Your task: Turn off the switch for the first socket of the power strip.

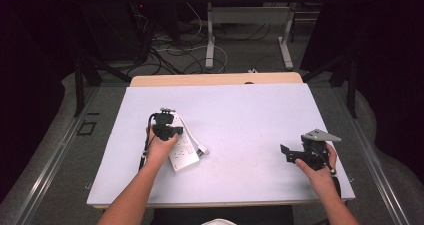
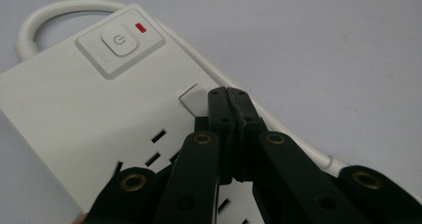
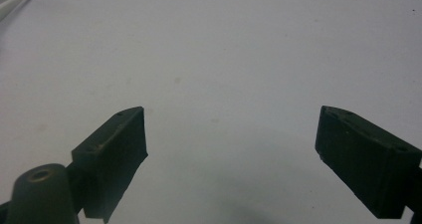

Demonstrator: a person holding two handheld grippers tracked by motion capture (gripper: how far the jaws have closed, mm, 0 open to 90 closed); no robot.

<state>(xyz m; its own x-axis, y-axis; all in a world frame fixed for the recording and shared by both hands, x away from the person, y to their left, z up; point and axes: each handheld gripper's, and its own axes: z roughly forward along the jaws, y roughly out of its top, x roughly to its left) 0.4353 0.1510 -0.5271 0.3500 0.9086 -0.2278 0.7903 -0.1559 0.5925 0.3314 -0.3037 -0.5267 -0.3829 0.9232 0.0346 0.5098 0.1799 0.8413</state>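
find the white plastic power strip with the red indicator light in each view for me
High view: white plastic power strip lies left of centre on the table, under the left gripper.
Left gripper view: it spans the left half, power button upper left, shut jaws above it.
Right gripper view: a white sliver at the top left corner may be it; cannot tell.
Shared landmark: pale lavender table mat.

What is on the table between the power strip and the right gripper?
Nothing: the high view shows bare white table between the power strip and the right gripper.
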